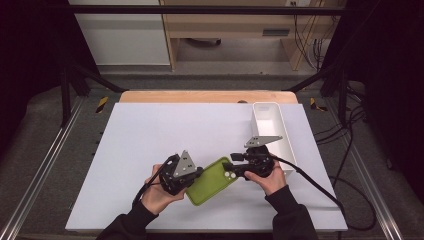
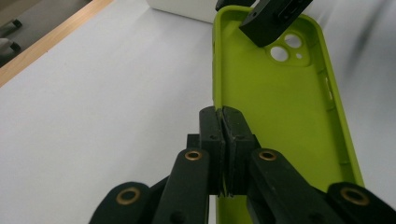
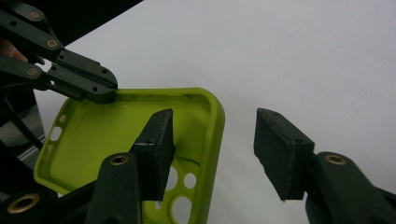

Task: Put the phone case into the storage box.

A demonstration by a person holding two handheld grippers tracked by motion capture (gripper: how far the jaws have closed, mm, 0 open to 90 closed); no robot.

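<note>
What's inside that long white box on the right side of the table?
The white box looks empty along the far stretch of its floor. Its near end is covered by the right tool and the grey plate on top of it, so that part cannot be seen.

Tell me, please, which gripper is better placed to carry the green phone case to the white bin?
Probably the left gripper: its jaws are shut on the phone case. The right gripper straddles its rim, open, though nearer the white bin.
</note>
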